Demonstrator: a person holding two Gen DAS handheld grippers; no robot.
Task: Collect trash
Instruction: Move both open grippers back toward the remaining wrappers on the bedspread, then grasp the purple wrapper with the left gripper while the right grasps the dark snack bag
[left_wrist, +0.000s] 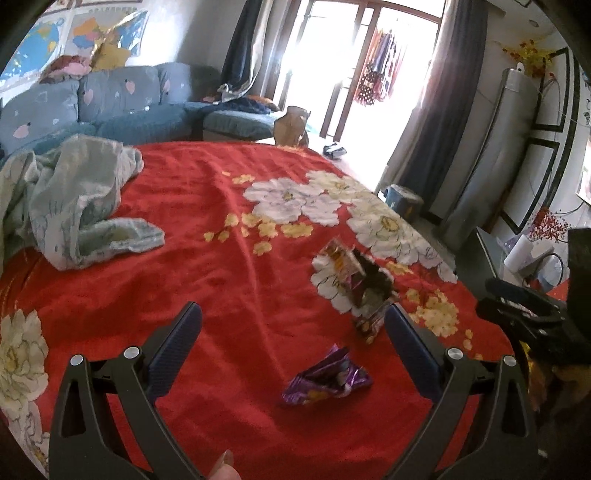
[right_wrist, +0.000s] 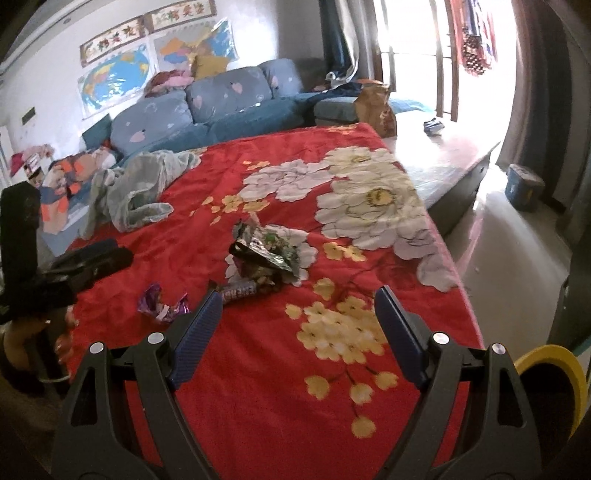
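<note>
A red flowered blanket is covering the bed that fills the middle. At eleven o'clock a blue sofa is standing against a white wall where maps are hanging. At one o'clock daylight is pouring through glass doors, with dark curtains hanging beside them. At three o'clock the pale floor is shining.

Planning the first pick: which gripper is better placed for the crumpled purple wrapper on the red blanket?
Left, probably. The crumpled purple wrapper lies almost between the open left gripper fingers, just ahead. From the open right gripper it sits off to the left, outside its fingers, so it would need a sideways reach.
</note>
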